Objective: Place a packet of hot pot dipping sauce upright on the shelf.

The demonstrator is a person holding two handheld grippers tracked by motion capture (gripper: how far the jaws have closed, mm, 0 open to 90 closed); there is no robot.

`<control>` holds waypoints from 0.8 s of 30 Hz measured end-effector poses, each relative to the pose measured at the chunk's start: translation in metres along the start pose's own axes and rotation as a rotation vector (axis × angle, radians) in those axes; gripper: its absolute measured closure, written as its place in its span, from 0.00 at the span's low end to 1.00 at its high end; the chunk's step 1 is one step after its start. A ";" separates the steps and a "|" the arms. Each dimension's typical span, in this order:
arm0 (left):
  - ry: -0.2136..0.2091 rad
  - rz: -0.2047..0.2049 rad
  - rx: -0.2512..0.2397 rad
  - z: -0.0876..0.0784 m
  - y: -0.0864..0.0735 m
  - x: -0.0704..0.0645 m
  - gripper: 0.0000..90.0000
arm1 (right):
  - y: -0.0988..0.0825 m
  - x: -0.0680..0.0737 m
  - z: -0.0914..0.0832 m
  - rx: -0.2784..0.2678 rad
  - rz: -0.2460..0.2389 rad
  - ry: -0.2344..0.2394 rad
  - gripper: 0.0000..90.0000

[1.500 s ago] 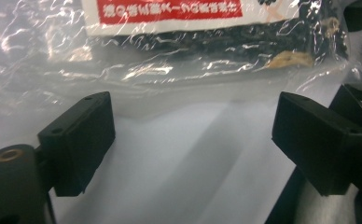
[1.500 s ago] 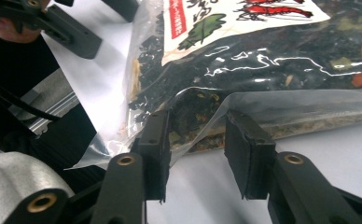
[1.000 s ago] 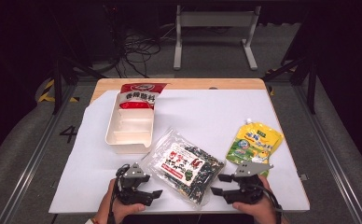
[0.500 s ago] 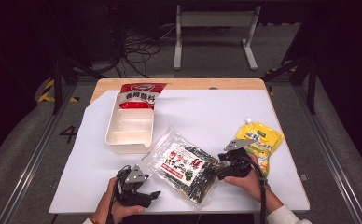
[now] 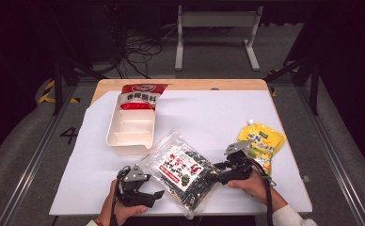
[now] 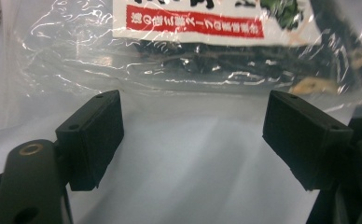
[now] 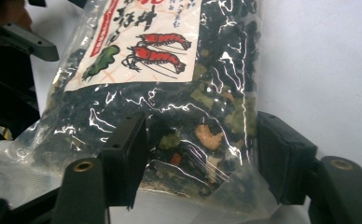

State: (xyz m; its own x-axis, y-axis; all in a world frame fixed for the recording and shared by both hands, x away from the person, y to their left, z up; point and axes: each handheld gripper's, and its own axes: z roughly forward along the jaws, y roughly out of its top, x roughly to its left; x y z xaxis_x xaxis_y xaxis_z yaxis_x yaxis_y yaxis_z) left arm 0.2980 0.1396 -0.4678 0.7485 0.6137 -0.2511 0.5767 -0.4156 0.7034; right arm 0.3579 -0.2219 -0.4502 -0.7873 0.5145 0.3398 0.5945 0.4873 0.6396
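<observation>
A clear bag of dark dried seaweed (image 5: 183,172), with red shrimps on its white label, lies flat at the table's front middle. My right gripper (image 5: 210,177) is at the bag's right corner. In the right gripper view its jaws (image 7: 200,154) have just been closing, and both pads now press the seaweed bag (image 7: 193,126) between them. My left gripper (image 5: 158,193) rests at the bag's left front edge. Its jaws (image 6: 193,135) have just been opening and stand wide apart with bare table between them. The bag (image 6: 202,51) lies just beyond its fingertips.
A white divided tray (image 5: 129,129) stands at the left middle of the white table (image 5: 209,113), with a red and white packet (image 5: 143,94) at its far end. A yellow spouted pouch (image 5: 260,143) lies at the right, just behind my right hand.
My right gripper has moved from the table's front edge leftwards and forward onto the bag's right corner, and its jaws have come in on the bag. The left hand has stayed in place.
</observation>
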 end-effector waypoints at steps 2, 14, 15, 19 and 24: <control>-0.030 -0.041 -0.018 0.001 0.000 0.003 0.21 | -0.002 0.001 0.002 -0.013 -0.008 0.024 0.48; -0.101 -0.082 -0.049 0.005 0.004 0.010 0.19 | 0.002 0.008 0.017 -0.010 -0.011 0.148 0.49; -0.112 -0.082 -0.047 0.006 0.005 0.010 0.20 | 0.001 0.009 0.019 -0.015 -0.022 0.159 0.52; -0.145 -0.068 -0.049 0.007 0.007 0.013 0.21 | -0.002 0.012 0.018 -0.045 -0.051 0.158 0.59; -0.126 -0.016 -0.108 0.002 0.016 0.010 0.26 | -0.004 0.016 0.014 -0.070 -0.101 0.136 0.61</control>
State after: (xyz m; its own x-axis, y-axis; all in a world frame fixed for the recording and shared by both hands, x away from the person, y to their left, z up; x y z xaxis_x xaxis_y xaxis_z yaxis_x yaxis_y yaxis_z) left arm 0.3155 0.1377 -0.4606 0.7786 0.5278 -0.3395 0.5553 -0.3273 0.7645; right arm 0.3448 -0.2054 -0.4569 -0.8602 0.3631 0.3582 0.5020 0.4791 0.7200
